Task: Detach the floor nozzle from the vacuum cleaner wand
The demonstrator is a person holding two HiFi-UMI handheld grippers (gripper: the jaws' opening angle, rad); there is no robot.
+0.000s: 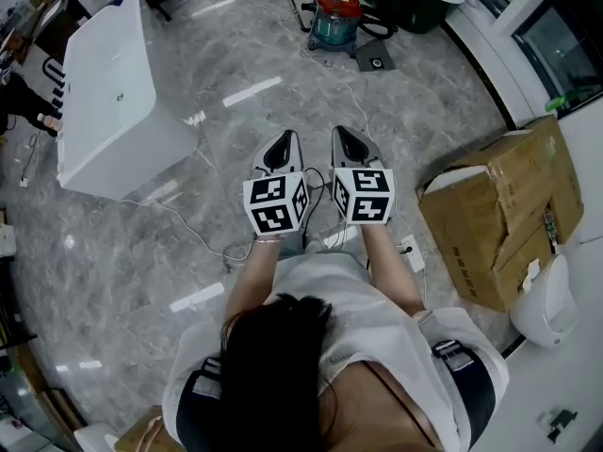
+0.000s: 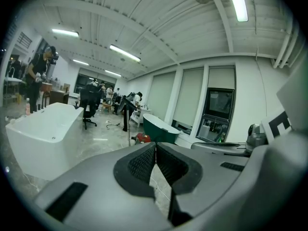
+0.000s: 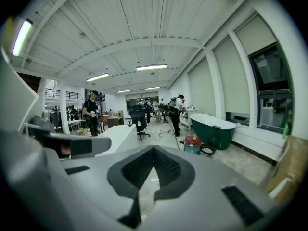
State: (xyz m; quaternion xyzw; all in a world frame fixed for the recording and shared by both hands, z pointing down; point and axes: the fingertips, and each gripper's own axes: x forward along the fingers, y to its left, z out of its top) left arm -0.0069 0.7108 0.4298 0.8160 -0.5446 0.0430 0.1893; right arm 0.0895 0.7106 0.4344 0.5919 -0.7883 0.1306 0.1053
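Grey marbled floor [image 1: 283, 92] is filling the head view, running open and bare between the person and the far end of the room.

1. Task item: the vacuum cleaner [image 1: 336, 17], with a red top over a teal drum, is standing on the floor at the far end. A dark hose [image 1: 382, 29] is looping from its right side. The floor nozzle [image 1: 375, 59], a flat dark rectangular head, is lying on the floor just beside the drum. No view is showing the wand clearly.

2. Tools: the left tool [image 1: 282, 139] and right tool [image 1: 351, 136] are being held side by side, level with each other, pointing toward the vacuum cleaner and well apart from it. Both are showing their jaws pressed fully together with nothing between them.

3. Clearance: a white bathtub [image 1: 113, 102] is bounding the left side and a cardboard box [image 1: 504, 205] the right. A green bathtub [image 3: 214, 129] is sitting behind the vacuum cleaner. A white cable [image 1: 188, 229] is trailing across the floor near the person's feet.
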